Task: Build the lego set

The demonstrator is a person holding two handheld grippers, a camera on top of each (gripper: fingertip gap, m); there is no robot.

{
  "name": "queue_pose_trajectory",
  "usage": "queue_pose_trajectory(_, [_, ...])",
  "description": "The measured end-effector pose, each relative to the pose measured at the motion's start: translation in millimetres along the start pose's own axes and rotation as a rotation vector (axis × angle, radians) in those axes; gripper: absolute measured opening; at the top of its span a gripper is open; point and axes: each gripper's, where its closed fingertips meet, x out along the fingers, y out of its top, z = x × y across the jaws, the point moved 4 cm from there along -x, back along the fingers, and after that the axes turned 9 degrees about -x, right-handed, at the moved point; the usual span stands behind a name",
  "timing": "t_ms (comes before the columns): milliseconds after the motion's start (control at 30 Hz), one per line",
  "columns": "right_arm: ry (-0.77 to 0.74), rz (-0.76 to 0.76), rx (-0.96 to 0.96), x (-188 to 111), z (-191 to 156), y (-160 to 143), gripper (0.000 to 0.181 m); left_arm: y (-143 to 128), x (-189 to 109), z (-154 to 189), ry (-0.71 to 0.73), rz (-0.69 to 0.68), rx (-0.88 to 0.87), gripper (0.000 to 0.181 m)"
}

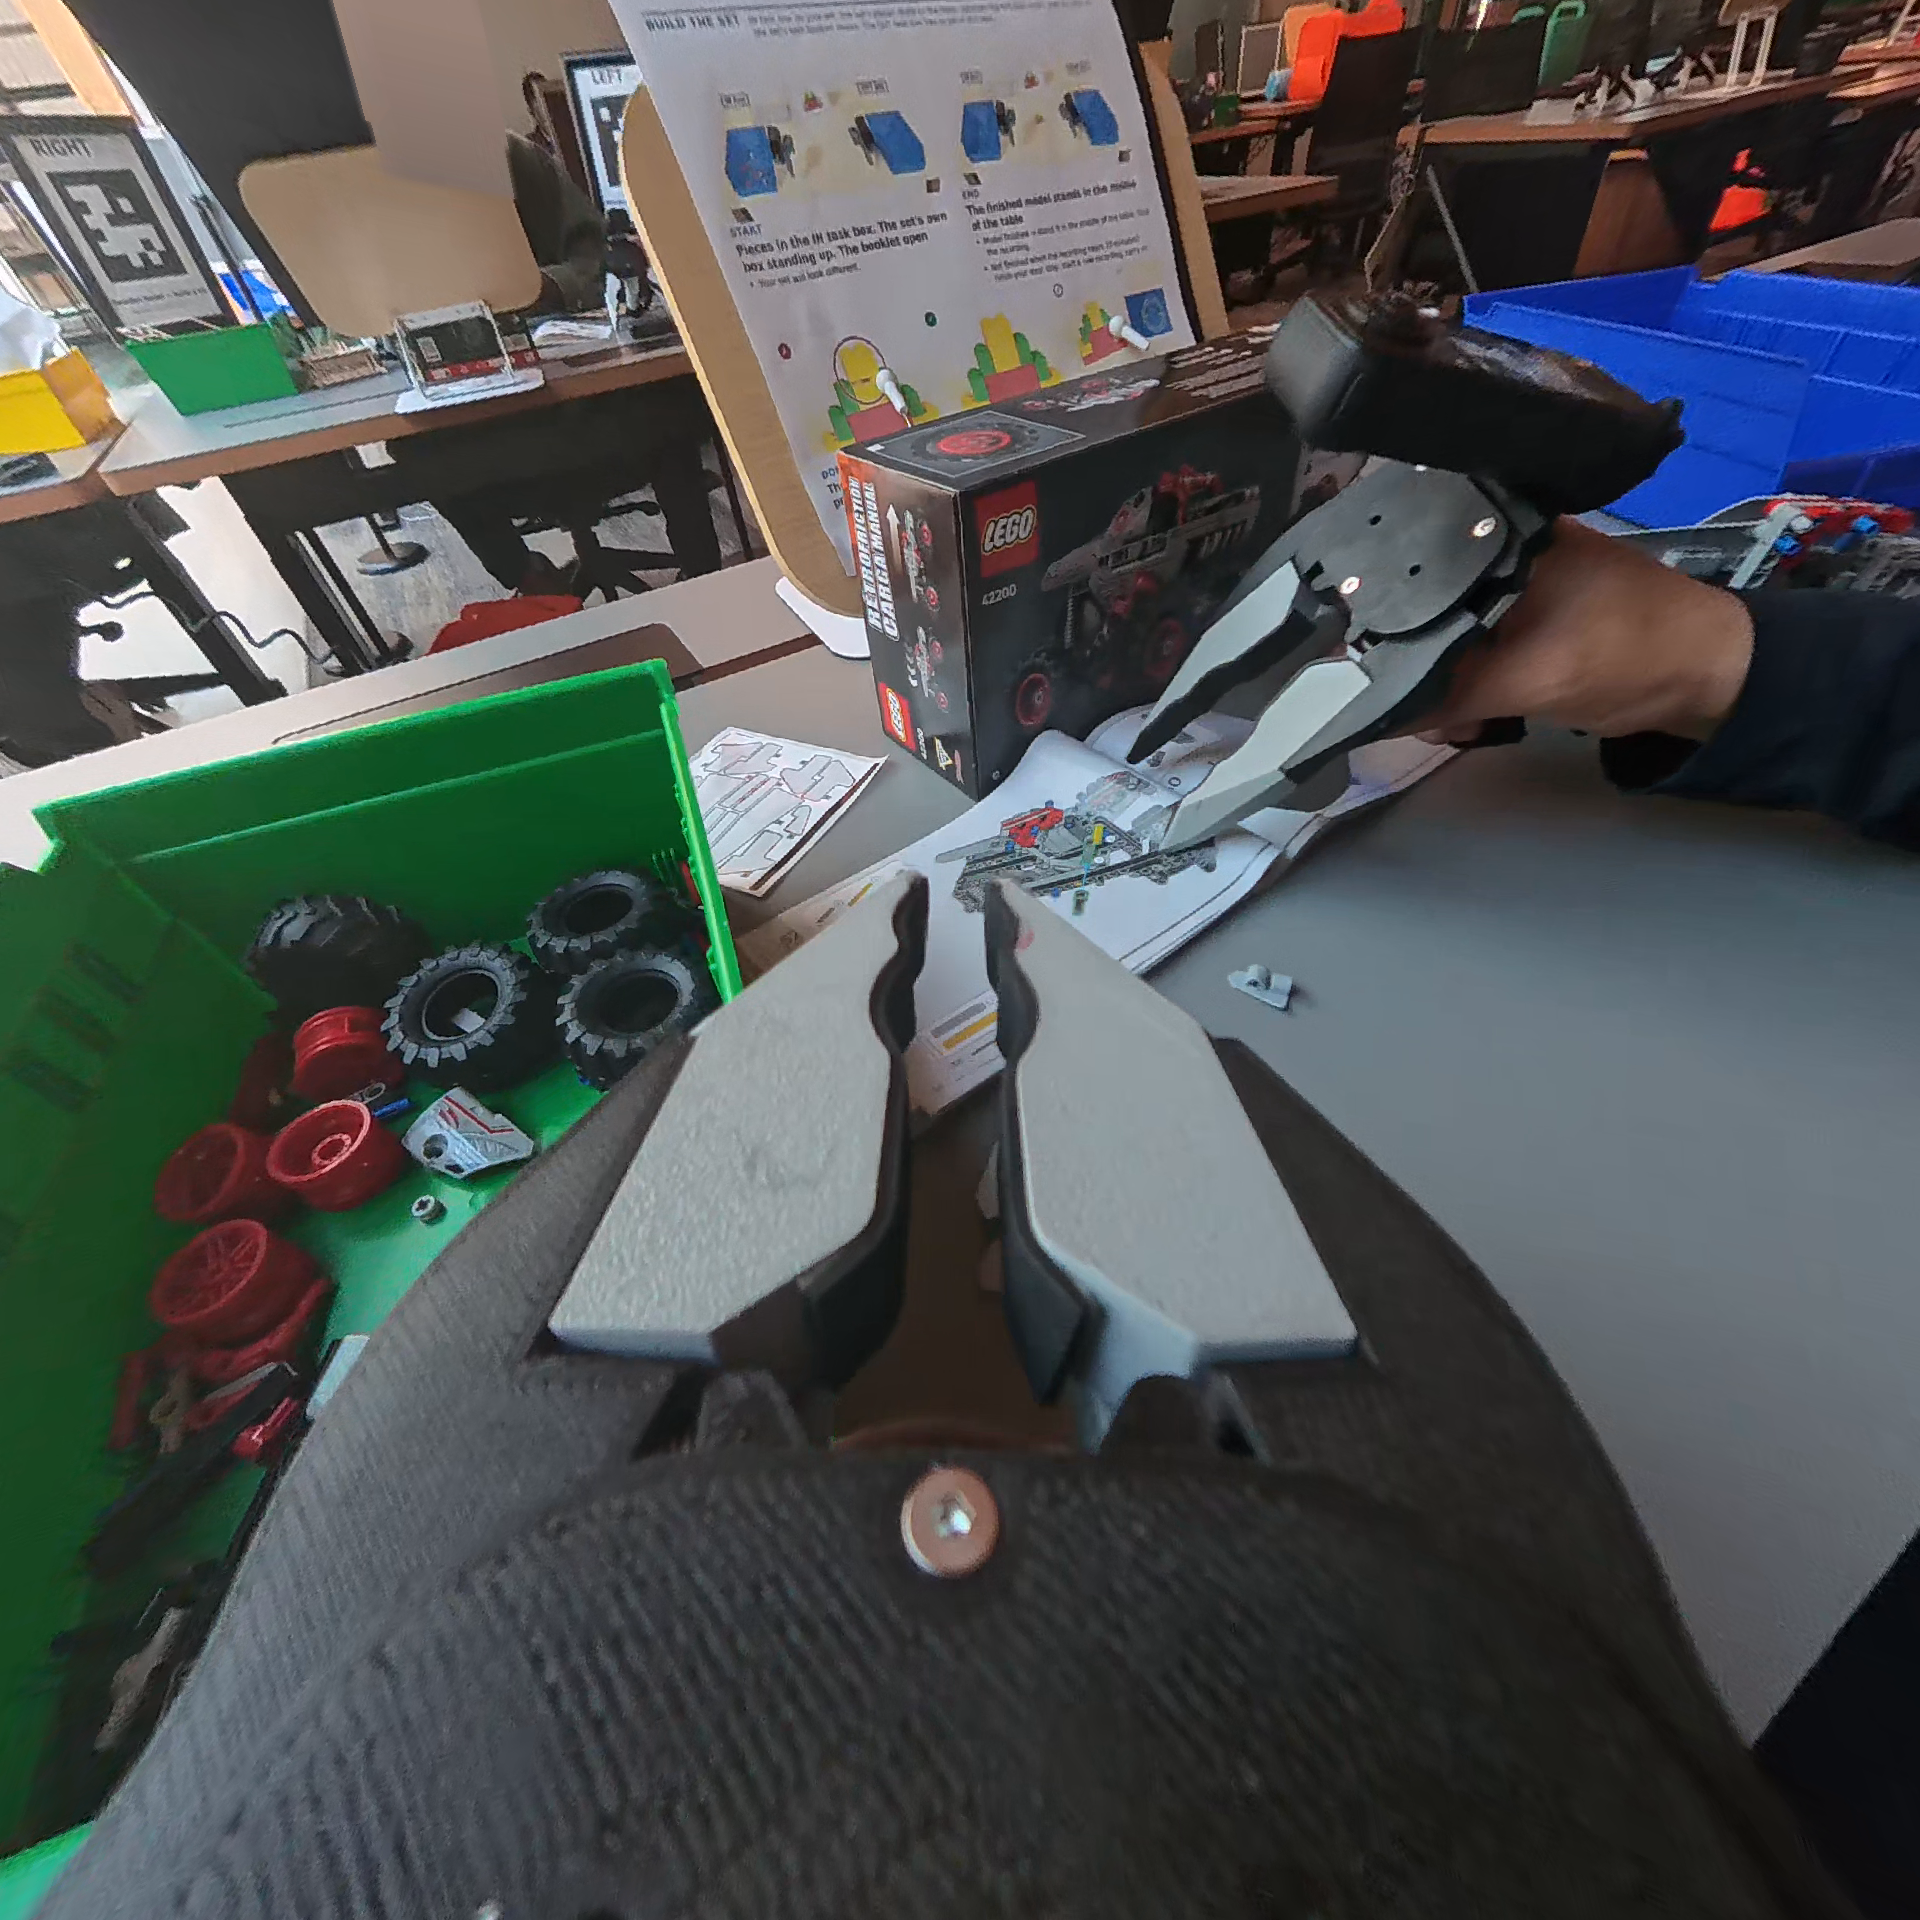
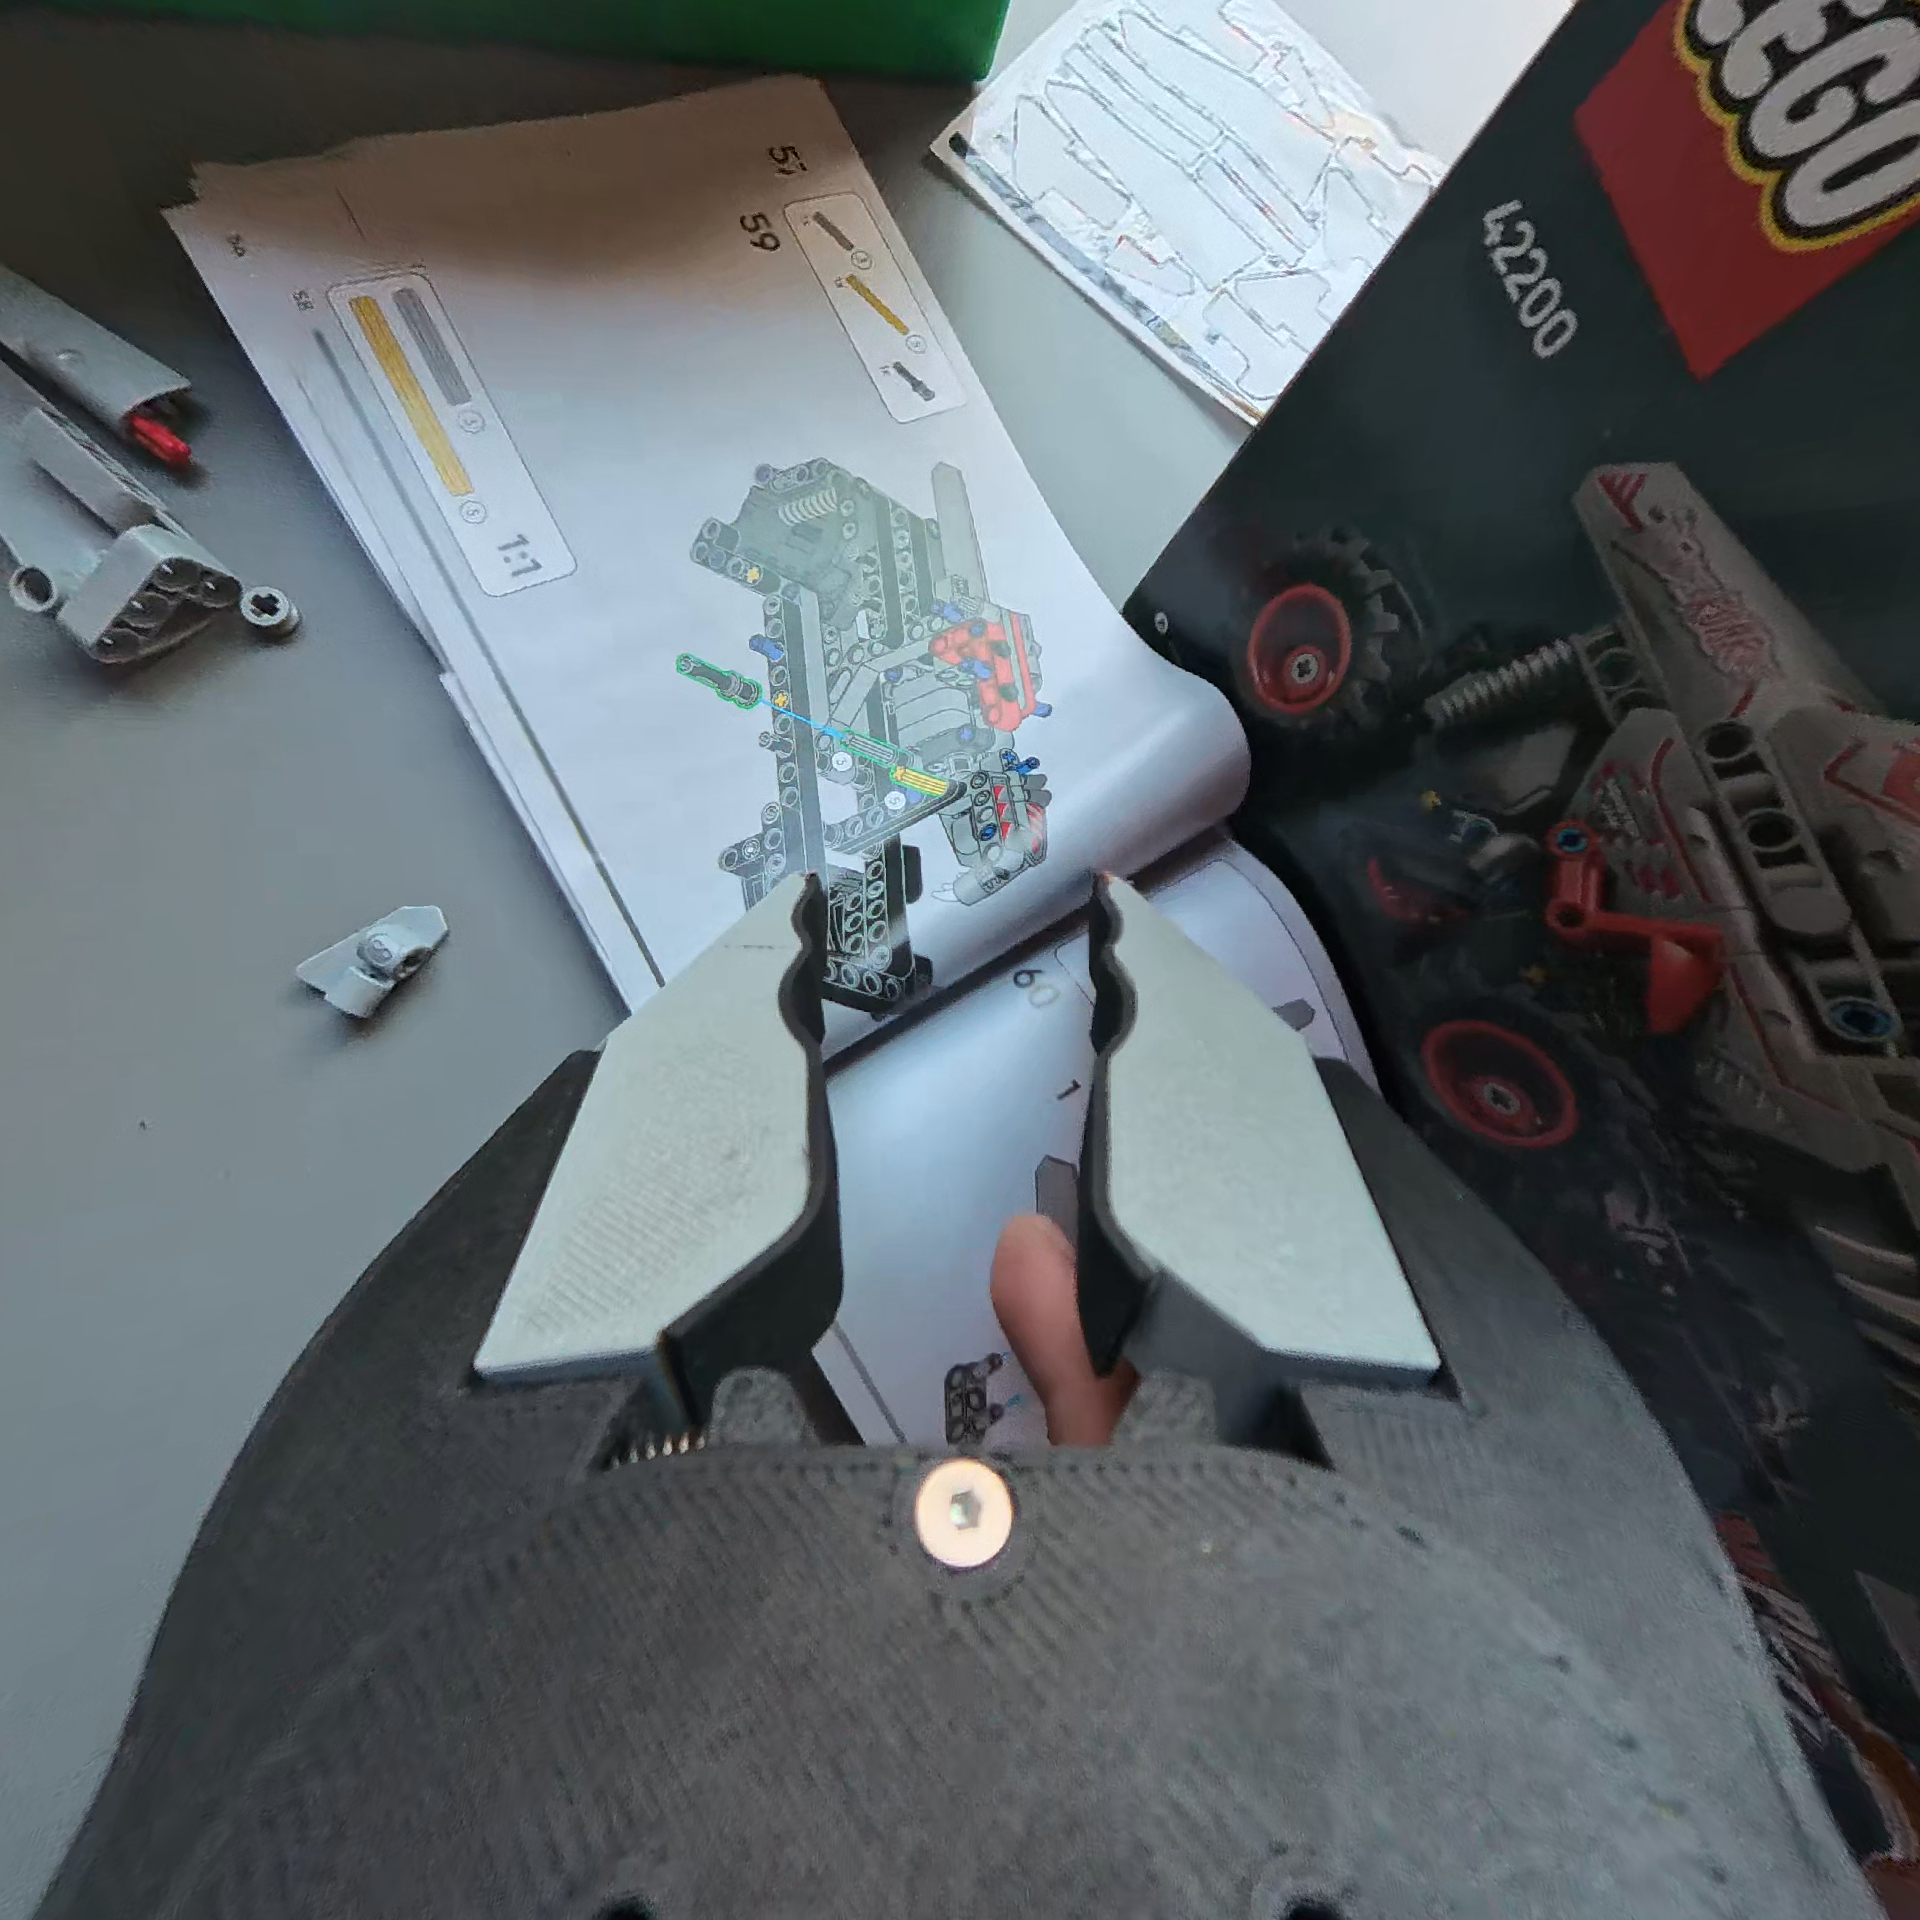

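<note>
The open instruction booklet (image 2: pixel 644 436) lies on the grey table, also seen in the left wrist view (image 1: pixel 1132 883). My right gripper (image 2: pixel 954 883) is open and empty, its tips just above the booklet's centre fold; it also shows in the left wrist view (image 1: pixel 1158 795). My left gripper (image 1: pixel 956 896) is open by a narrow gap and empty, above the booklet's near edge. A small grey piece (image 2: pixel 374 956) lies loose on the table (image 1: pixel 1262 985). A partly built grey assembly (image 2: pixel 114 551) lies at the left. The green bin (image 1: pixel 416 810) holds black tyres (image 1: pixel 457 1013) and red wheel hubs (image 1: pixel 332 1153).
The black set box (image 1: pixel 1049 582) stands behind the booklet, close on the right in the right wrist view (image 2: pixel 1610 727). A sticker sheet (image 1: pixel 779 805) lies beside it. A blue bin (image 1: pixel 1714 353) and more built parts (image 1: pixel 1818 540) are at the far right. An instruction poster (image 1: pixel 914 208) stands behind. Spacing between my two grippers at the tips: around 25 centimetres. The small grey piece (image 2: pixel 374 956) lies some 8 centimetres from my right tips, 20 centimetres from my left tips. The left camera catches it too, in the left wrist view (image 1: pixel 1270 979).
</note>
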Motion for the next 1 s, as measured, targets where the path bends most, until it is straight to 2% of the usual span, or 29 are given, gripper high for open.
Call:
queue_pose_trajectory(33, [0.004, -0.001, 0.001, 0, -1, -2, 0.047, -2, 1, 1, 0.002, -0.007, 0.004, 0.008])
queue_pose_trajectory(100, [-0.020, 0.029, -0.004, -6, -1, 0, 0.049, -4, 1, 2, 0.001, -0.020, 0.012, 0.008])
queue_pose_trajectory(233, [-0.106, 0.208, -0.001, -42, 1, 16, 0.049, 4, -2, 9, -0.029, 0.020, 0.012, 0.009])
queue_pose_trajectory(300, [-0.102, 0.198, 0.021, -47, 2, 10, 0.049, 10, -2, 19, -0.096, 0.052, -0.005, 0.010])
queue_pose_trajectory(433, [-0.068, 0.124, 0.020, -29, -3, -6, 0.041, 23, 10, 22, -0.081, 0.072, -0.005, 0.002])
queue_pose_trajectory(567, [-0.013, 0.041, -0.059, -10, -18, -11, 0.029, 53, 25, 20, -0.080, 0.121, -0.006, 0.000])
queue_pose_trajectory(600, [-0.014, 0.026, -0.080, -8, -20, -13, 0.023, 59, 29, 20, -0.095, 0.128, -0.007, 0.000])
queue_pose_trajectory(700, [-0.049, 0.009, -0.116, -11, -21, -18, 0.020, 69, 45, 22, -0.120, 0.131, -0.013, 0.000])
queue_pose_trajectory(833, [-0.086, 0.092, -0.090, -23, -21, -14, 0.021, 64, 70, 29, -0.161, 0.131, -0.032, 0.000])
queue_pose_trajectory(1000, [-0.097, 0.291, 0.000, -45, -26, -7, 0.027, 40, 85, 25, -0.125, 0.100, -0.046, 0.001])
